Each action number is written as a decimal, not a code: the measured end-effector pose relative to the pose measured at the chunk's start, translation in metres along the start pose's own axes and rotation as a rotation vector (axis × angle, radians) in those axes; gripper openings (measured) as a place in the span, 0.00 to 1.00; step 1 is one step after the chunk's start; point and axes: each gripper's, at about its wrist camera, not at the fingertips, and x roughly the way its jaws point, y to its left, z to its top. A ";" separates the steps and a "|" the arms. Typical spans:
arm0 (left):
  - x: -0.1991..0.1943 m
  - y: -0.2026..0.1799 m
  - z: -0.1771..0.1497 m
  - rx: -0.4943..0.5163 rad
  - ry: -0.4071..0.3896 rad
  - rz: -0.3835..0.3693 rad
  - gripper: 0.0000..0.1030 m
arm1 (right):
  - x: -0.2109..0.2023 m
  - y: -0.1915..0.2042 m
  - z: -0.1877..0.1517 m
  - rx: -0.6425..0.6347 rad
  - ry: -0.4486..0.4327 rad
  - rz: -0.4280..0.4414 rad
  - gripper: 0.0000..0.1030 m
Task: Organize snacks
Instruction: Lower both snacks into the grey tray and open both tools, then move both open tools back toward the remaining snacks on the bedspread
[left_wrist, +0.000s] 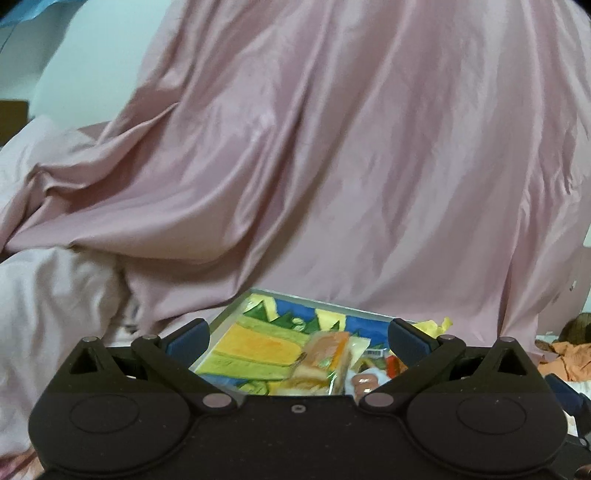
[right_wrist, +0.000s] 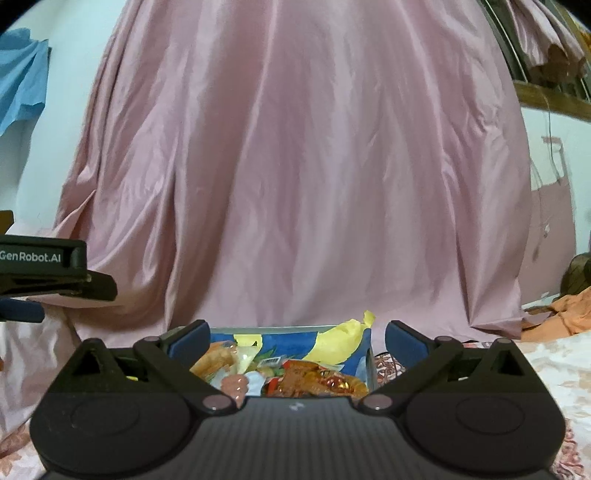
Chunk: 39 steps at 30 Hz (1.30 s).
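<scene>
A tray (right_wrist: 365, 354) of snack packets (right_wrist: 317, 380) is seen lying on the bed directly ahead of and below both spread, empty claws, the right claw (right_wrist: 295, 341) centred over it, the left claw (left_wrist: 299, 338) nearer its left side.

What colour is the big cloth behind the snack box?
Pink cloth, plain; clearest in the right wrist view.

The left black two-finger gripper with dark blue pads (left_wrist: 298, 338) is level and faces forward, its jaws spread wide with nothing between them. The right black two-finger gripper with dark blue pads (right_wrist: 297, 339) sits in the same pose, jaws equally wide and empty. In the right wrist view, the left gripper's black body shows side-on at the left edge, beside the right one.
</scene>
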 end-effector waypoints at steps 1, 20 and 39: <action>-0.005 0.004 -0.001 -0.003 0.002 0.001 0.99 | -0.006 0.004 0.001 -0.006 -0.002 -0.004 1.00; -0.082 0.077 -0.041 -0.027 0.031 0.005 0.99 | -0.123 0.071 -0.017 -0.149 -0.016 -0.020 1.00; -0.128 0.144 -0.109 0.055 0.103 -0.082 0.99 | -0.167 0.113 -0.075 -0.235 0.231 -0.025 1.00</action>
